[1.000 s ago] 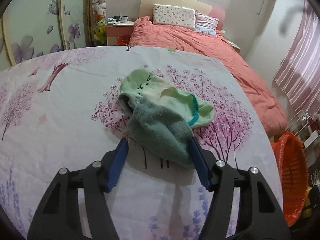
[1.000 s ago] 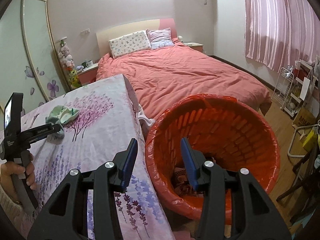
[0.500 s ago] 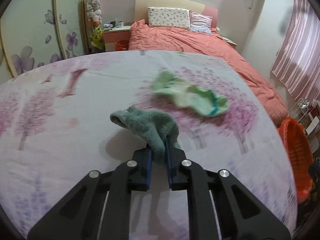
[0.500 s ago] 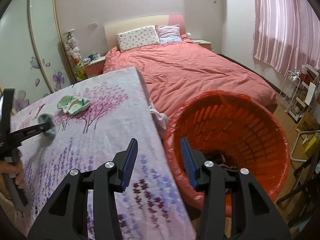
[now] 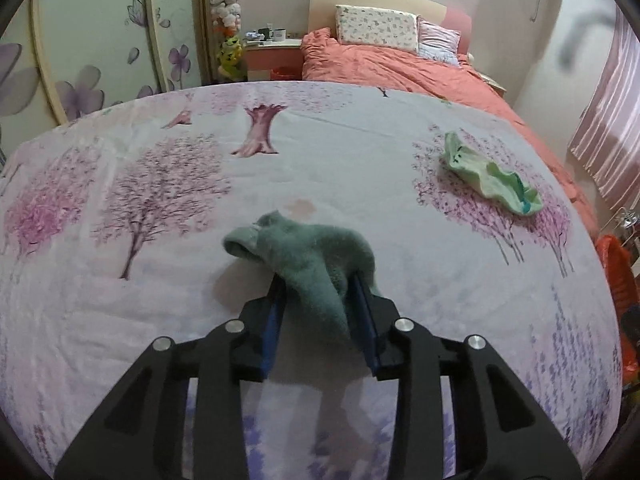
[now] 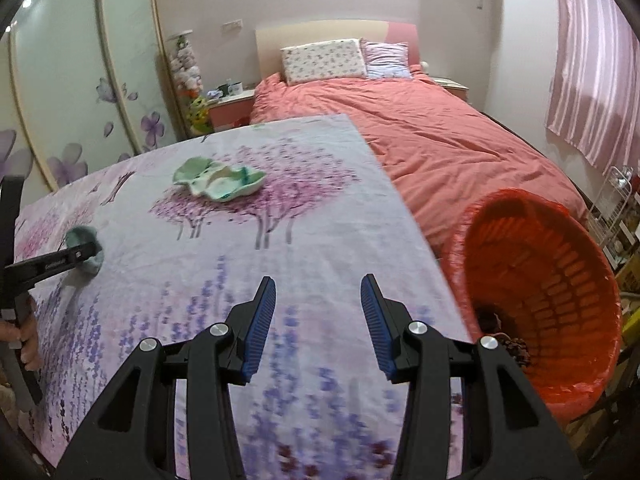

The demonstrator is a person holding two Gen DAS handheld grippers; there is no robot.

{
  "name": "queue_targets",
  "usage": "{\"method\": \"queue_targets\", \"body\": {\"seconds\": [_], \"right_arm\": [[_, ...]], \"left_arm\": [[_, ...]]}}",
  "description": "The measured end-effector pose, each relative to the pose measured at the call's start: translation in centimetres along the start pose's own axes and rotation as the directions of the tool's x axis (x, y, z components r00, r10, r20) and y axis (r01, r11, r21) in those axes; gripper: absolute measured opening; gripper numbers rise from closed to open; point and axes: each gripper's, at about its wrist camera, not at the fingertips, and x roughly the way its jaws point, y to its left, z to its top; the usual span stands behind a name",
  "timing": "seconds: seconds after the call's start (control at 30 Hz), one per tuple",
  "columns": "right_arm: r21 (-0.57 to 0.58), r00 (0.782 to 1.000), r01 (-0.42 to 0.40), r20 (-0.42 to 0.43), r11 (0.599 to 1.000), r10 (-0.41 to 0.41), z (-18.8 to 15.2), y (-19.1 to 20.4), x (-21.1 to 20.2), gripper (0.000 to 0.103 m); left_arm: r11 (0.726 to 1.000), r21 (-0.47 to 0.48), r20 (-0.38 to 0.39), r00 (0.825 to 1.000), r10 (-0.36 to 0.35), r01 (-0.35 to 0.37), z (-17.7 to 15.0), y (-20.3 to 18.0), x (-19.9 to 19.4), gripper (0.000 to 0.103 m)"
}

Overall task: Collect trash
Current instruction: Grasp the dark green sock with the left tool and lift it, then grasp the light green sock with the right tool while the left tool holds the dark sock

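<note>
The left tongs [image 5: 320, 304] pulled the grey sock [image 5: 308, 252] away from the green sock [image 5: 490, 178] toward the tabletop's [image 5: 360, 140] left edge. Their jaws are opening now, the sock slack between them, so it may drop short of the bin [image 6: 536, 280]. The right tongs [image 6: 318, 316] stand apart, empty.

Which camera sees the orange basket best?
The right wrist view: the basket shows almost whole, rim and inside, beside the table. The left wrist view catches only a sliver of it at the right edge.
</note>
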Motion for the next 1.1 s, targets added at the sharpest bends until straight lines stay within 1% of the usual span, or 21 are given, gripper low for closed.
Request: {"method": "queue_targets", "body": {"seconds": [0.17, 0.37, 0.4, 0.43, 0.47, 0.6, 0.77, 0.83, 0.97, 1.0, 1.03, 1.1], "right_arm": [[-0.005, 1.000, -0.022, -0.004, 1.000, 0.022, 0.8, 1.6, 0.9, 0.045], [0.028, 0.997, -0.071, 0.003, 0.997, 0.071, 2.8, 3.6, 3.7, 0.046], [0.027, 0.997, -0.080, -0.003, 0.996, 0.080, 3.4, 4.1, 4.7, 0.049], [0.023, 0.997, -0.081, -0.009, 0.996, 0.082, 3.9, 4.7, 5.5, 0.057], [0.012, 0.996, -0.085, -0.013, 0.996, 0.085, 4.4, 5.3, 6.4, 0.062], [-0.066, 0.996, -0.078, -0.042, 0.995, 0.075, 6.2, 7.8, 9.3, 0.064], [-0.068, 0.996, -0.064, -0.061, 0.996, 0.059, 8.2, 9.2, 12.1, 0.080], [-0.066, 0.994, -0.059, -0.096, 0.996, 0.053, 8.8, 9.4, 13.4, 0.085], [-0.060, 0.987, -0.033, -0.157, 0.998, 0.023, 9.1, 9.3, 15.2, 0.086], [-0.062, 0.988, -0.032, -0.155, 0.998, 0.022, 9.1, 9.3, 15.1, 0.086], [-0.065, 0.988, -0.028, -0.156, 0.998, 0.017, 9.1, 9.4, 15.0, 0.085], [-0.072, 0.989, -0.018, -0.151, 0.997, 0.007, 8.9, 9.4, 14.6, 0.077]], "left_arm": [[1.000, -0.007, 0.030, 0.999, -0.015, 0.015, 0.3, -0.1, 0.6, 0.028], [0.999, -0.031, 0.033, 0.998, -0.044, 0.045, 0.4, 0.1, 0.8, 0.028], [0.998, -0.031, 0.033, 0.998, -0.044, 0.045, 0.5, 0.1, 0.8, 0.028], [0.999, -0.030, 0.033, 0.999, -0.043, 0.044, 0.4, 0.1, 0.8, 0.028], [0.999, -0.030, 0.033, 0.999, -0.042, 0.043, 0.4, 0.2, 0.8, 0.028], [0.999, -0.028, 0.033, 0.999, -0.041, 0.041, 0.4, 0.3, 0.8, 0.028], [0.998, -0.033, 0.033, 0.998, -0.045, 0.046, 0.3, 0.4, 0.8, 0.028], [0.999, -0.030, 0.032, 0.999, -0.042, 0.043, 0.3, 0.4, 0.8, 0.028], [0.999, -0.021, 0.031, 0.999, -0.028, 0.029, 0.2, 0.2, 0.9, 0.028], [0.999, -0.020, 0.031, 0.999, -0.026, 0.027, 0.2, 0.2, 0.9, 0.028], [0.999, -0.019, 0.030, 0.999, -0.025, 0.026, 0.3, 0.2, 0.9, 0.028], [0.999, -0.020, 0.030, 0.999, -0.026, 0.026, 0.3, 0.2, 0.9, 0.028]]}}
